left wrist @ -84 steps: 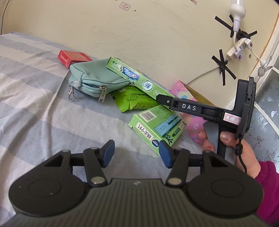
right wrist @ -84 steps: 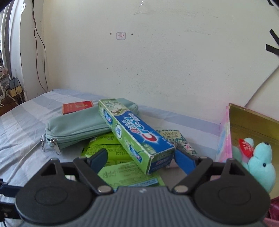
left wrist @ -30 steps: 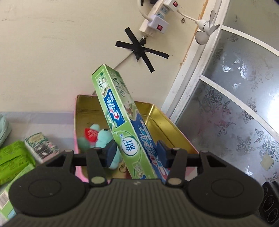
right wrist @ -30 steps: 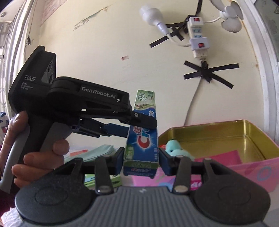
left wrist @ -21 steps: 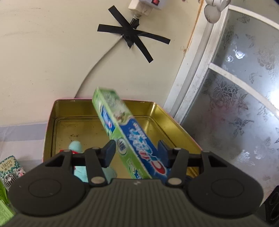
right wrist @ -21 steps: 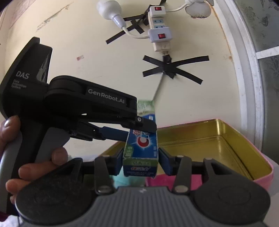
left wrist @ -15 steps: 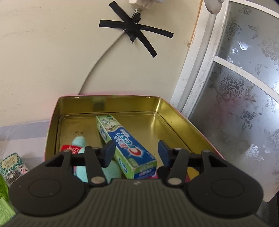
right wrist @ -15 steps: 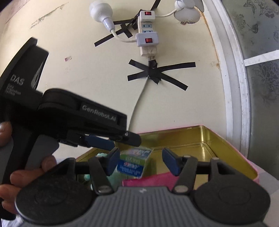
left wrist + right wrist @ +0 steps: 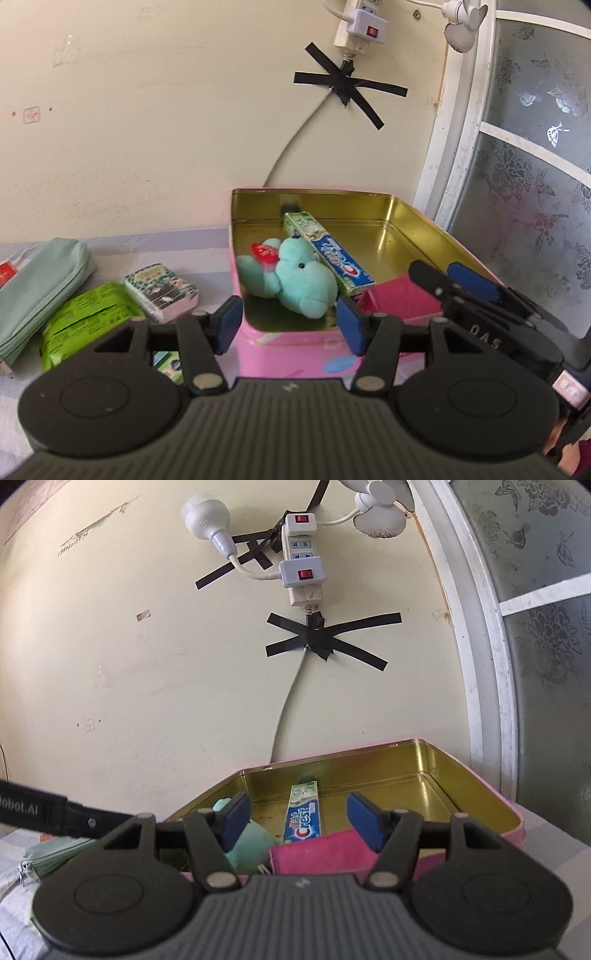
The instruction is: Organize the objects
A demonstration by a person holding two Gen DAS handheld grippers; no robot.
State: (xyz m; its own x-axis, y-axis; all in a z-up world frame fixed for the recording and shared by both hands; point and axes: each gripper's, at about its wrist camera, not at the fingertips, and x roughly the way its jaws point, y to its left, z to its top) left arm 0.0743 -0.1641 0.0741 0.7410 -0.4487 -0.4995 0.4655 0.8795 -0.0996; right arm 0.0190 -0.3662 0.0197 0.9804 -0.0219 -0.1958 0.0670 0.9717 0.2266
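One tin, one toothpaste box, one plush toy.

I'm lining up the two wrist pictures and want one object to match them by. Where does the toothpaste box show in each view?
Left wrist: the toothpaste box lies slanted inside the tin, just right of the teal plush toy.
Right wrist: the box runs lengthwise between the open fingers, behind the pink cloth.
Shared landmark: the black tape cross on the wall.
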